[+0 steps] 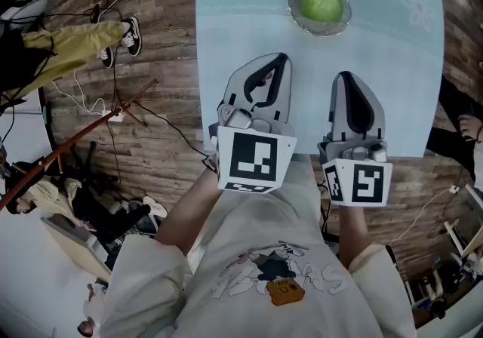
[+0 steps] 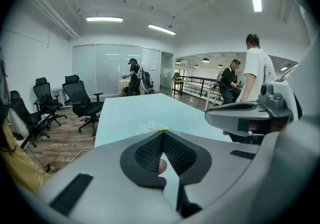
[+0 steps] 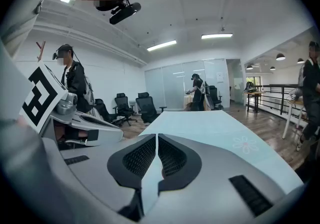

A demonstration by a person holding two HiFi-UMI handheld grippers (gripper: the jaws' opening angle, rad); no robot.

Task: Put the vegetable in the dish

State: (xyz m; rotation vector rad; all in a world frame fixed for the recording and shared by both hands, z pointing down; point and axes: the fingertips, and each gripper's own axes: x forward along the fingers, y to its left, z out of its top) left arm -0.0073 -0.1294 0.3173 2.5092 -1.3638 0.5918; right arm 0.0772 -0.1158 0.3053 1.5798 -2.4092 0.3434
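A round green vegetable (image 1: 321, 1) lies in a clear glass dish (image 1: 296, 15) at the far middle of the pale blue table (image 1: 226, 42). My left gripper (image 1: 281, 59) hovers over the table's near part, jaws shut with nothing between them. My right gripper (image 1: 343, 75) is beside it, also shut and empty. Both are well short of the dish. In the left gripper view the shut jaw tips (image 2: 162, 132) hide all but a green sliver of the vegetable (image 2: 162, 129). The right gripper view shows its own shut tips (image 3: 157, 136) over bare table.
The table's left edge (image 1: 198, 65) borders a wood floor with cables (image 1: 113, 95) and a tripod (image 1: 83, 133). A person in yellow trousers (image 1: 68, 46) is at the left. Office chairs (image 2: 80, 100) and several standing people (image 2: 257, 75) are around the room.
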